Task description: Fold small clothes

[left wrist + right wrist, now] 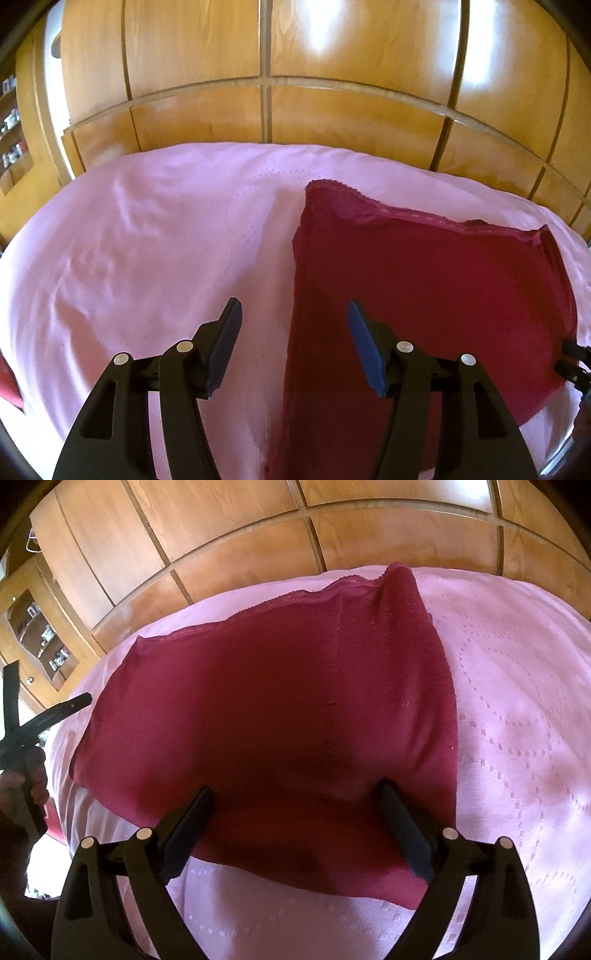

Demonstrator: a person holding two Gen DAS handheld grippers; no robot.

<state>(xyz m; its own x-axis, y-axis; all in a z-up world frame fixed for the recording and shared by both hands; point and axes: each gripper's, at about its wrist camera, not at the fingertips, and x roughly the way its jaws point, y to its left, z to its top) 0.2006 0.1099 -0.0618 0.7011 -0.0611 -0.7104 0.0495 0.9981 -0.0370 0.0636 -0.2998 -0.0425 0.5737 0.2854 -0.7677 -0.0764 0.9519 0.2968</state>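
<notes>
A dark red garment point(424, 288) with a lace-trimmed far edge lies folded flat on a pink bedspread point(147, 240). My left gripper point(293, 302) hovers open over the garment's left edge, with one finger above the pink cover, the other above the red cloth, and nothing pinched. In the right wrist view the same garment point(277, 701) fills the middle. My right gripper point(295, 788) stands wide open just above its near part, the pads not pressing on it. The left gripper point(48, 686) shows at the left edge, held by a hand point(37, 779). The right gripper's tips point(563, 355) peek in at the garment's right corner.
A wall of wooden cabinet panels point(295, 110) rises right behind the bed. A shelf niche with small items point(40, 638) sits far left. Another piece of red cloth point(5, 384) shows at the left edge. The patterned pink bedspread point(517, 720) spreads to the right.
</notes>
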